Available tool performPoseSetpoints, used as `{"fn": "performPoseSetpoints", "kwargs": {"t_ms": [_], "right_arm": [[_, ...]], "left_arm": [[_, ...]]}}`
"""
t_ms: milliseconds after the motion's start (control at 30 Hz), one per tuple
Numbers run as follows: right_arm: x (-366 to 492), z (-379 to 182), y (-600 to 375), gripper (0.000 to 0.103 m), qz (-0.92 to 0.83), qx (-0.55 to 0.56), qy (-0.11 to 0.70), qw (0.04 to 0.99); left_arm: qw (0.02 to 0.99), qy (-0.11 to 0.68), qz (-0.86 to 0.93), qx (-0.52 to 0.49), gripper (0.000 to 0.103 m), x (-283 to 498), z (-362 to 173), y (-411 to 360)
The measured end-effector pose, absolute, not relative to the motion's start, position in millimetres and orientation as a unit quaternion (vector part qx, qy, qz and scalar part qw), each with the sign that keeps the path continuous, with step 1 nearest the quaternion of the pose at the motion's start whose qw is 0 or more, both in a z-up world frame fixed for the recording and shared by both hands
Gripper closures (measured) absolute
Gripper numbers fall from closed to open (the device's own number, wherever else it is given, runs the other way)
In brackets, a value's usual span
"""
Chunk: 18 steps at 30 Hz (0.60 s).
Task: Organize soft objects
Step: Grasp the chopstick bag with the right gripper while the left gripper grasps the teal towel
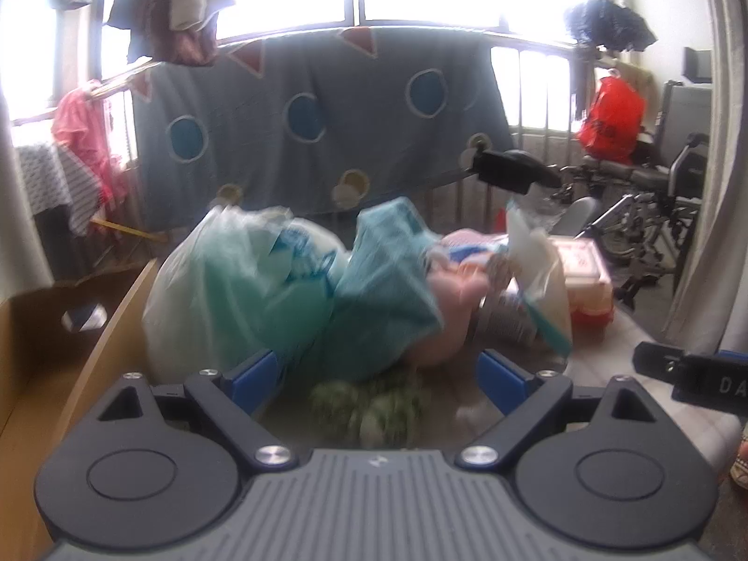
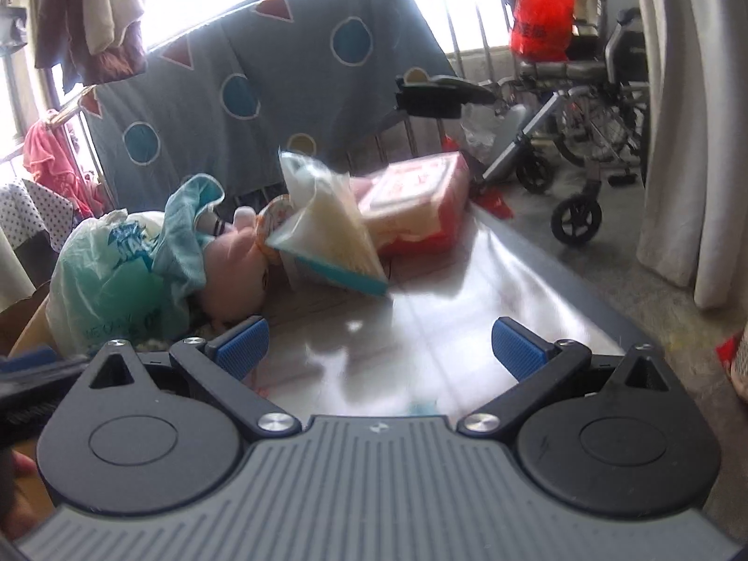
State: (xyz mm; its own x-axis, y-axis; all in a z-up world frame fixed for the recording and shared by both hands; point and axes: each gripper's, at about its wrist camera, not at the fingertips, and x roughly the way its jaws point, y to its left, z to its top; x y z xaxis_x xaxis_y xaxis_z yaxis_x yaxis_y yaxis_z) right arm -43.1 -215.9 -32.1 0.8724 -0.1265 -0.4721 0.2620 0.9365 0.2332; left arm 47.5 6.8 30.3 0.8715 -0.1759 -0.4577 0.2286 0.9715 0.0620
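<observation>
Broadly, a window-lit room with a patterned grey blanket (image 1: 318, 126) hung on a rail and a wheelchair (image 2: 584, 107) is recorded. A glossy table (image 2: 467, 290) carries the heap. Nearest the left gripper (image 1: 378, 374), whose jaws are spread and empty, a teal cloth (image 1: 378, 290) lies just ahead. The right gripper (image 2: 378, 350), likewise spread and empty, is aimed at bare tabletop, the heap up-left of it.

Pink plush toy (image 2: 233, 262) on its side, mid-surface, teal cloth (image 2: 187, 233) draped over it. Pale green plastic bag (image 2: 107, 280), bulging, touching on left. Green fuzzy item (image 1: 374, 404) nearer, blurred. Clear packet (image 2: 327, 229) leaning, right of plush.
</observation>
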Motion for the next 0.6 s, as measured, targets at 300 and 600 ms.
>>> {"fn": "performPoseSetpoints", "kwargs": {"t_ms": [300,600], "right_arm": [[67,-30,-239,0.001,0.02,0.096,0.251,0.963],[131,-52,-225,0.019,0.035,0.071,0.282,0.956]], "left_arm": [[0.953,0.23,-0.147,0.134,0.011,149,34,-29],[0.933,0.281,-0.194,0.109,0.063,193,14,-26]]}}
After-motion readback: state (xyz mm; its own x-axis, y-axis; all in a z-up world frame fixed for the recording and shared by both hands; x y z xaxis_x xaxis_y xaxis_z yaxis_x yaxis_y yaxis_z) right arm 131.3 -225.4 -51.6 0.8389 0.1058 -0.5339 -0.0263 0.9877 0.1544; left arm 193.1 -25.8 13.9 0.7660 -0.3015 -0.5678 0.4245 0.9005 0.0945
